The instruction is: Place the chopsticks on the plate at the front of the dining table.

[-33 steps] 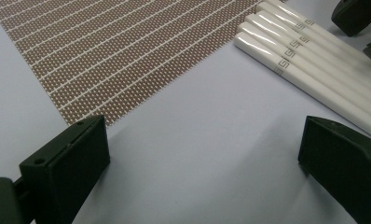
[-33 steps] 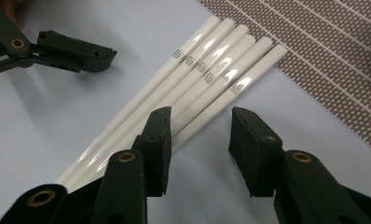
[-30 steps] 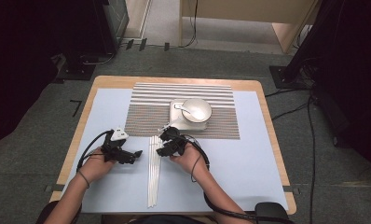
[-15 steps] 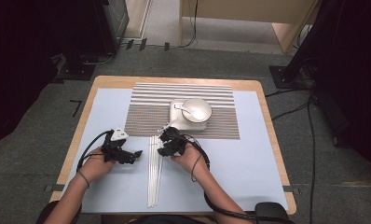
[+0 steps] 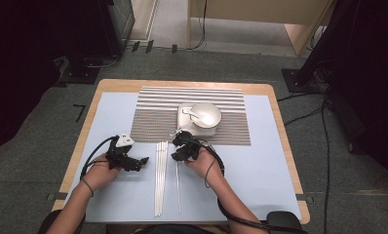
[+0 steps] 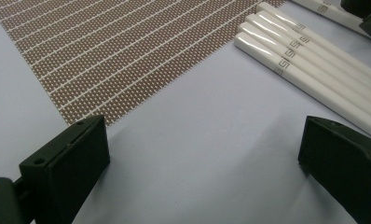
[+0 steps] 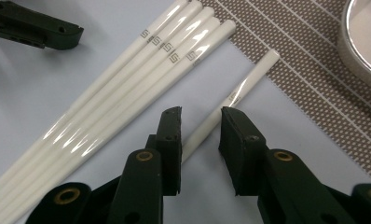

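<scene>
The right tool has just been closing around a single white chopstick, not yet clamped; it could be rolled away. The left tool is held wide.

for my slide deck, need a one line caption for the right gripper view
Right gripper with its jaws closing around a single white chopstick beside four bunched chopsticks.

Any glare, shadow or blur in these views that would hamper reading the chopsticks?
Right gripper view: bright glare streaks run along the four bundled chopsticks, and the single chopstick between the right gripper jaws is sharp. Left gripper view: soft jaw shadows on the blue sheet, printed marks legible. High view: even light, room edges dark.
</scene>
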A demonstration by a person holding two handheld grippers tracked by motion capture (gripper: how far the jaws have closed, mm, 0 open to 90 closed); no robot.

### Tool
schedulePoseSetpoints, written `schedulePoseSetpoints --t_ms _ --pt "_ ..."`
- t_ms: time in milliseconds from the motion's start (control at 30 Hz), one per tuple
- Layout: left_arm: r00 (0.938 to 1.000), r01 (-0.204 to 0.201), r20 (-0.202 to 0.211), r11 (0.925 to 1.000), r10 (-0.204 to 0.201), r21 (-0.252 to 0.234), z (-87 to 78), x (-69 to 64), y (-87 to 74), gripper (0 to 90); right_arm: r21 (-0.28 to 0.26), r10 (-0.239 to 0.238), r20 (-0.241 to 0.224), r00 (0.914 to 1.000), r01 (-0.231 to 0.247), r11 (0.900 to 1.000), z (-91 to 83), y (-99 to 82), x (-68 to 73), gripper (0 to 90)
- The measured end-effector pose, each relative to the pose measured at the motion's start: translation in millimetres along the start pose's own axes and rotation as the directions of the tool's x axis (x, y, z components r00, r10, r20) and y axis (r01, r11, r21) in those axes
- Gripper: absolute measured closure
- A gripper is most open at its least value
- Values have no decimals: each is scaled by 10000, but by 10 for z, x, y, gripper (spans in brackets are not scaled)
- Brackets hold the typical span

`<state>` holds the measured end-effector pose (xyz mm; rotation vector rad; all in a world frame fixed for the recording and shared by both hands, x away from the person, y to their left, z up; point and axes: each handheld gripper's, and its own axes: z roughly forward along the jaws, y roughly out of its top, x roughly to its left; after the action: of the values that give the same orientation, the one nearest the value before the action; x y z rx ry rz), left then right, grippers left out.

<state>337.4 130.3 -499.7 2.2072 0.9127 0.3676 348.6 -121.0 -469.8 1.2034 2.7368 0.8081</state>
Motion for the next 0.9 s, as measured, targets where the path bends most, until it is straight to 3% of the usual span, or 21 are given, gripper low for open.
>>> schedulePoseSetpoints --t_ms 167,267,600,900 --pt "10000 -4 4 10000 4 2 0 0 0 12 94 102 12 9999 -102 9999 -21 -11 -47 704" --pt "10000 3 7 10000 -3 4 0 0 0 12 64 545 -132 9984 -545 9985 -33 -23 -96 710" --pt "10000 5 5 10000 -5 7 0 0 1 11 252 517 124 9986 -520 9983 -73 -41 -159 729" --pt "10000 12 5 10000 -12 2 1 -1 1 12 186 570 -228 9981 -565 9982 -99 -24 -210 812"
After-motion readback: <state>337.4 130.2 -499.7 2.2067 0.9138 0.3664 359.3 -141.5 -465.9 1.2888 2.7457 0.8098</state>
